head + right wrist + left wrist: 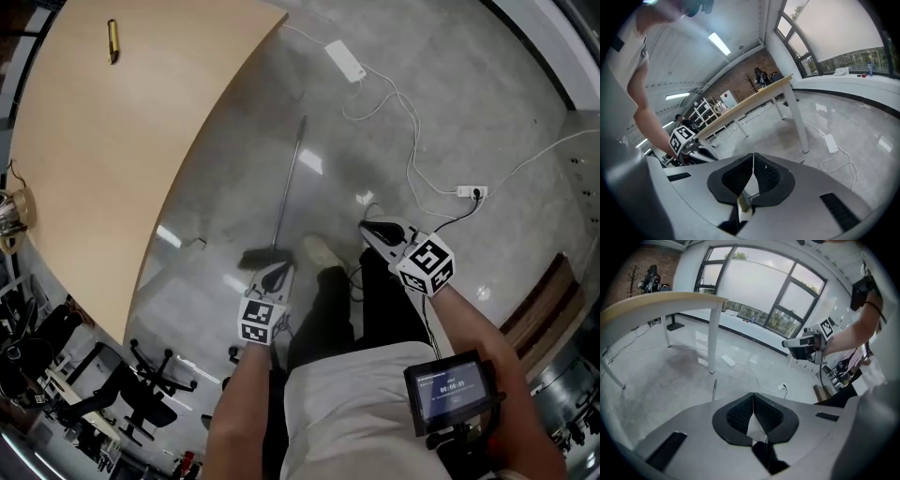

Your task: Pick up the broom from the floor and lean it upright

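Note:
The broom (285, 187) lies flat on the grey floor, its thin metal handle pointing away from me and its dark head (254, 258) nearest me. My left gripper (272, 273) is shut and empty, hanging just above and beside the broom head. In the left gripper view the jaws (753, 401) meet, and the handle's far end (714, 389) shows above them. My right gripper (376, 231) is to the right of the broom, apart from it, also shut with nothing held. Behind the right gripper's shut jaws (753, 161), the broom's bristles (743, 202) show below.
A curved wooden table (112, 159) fills the left, its legs (712, 341) standing beyond the broom. A white power brick (345, 59), cables and a wall socket strip (469, 192) lie on the floor at right. Office chairs (141, 375) stand lower left, a wooden bench (542, 298) at right.

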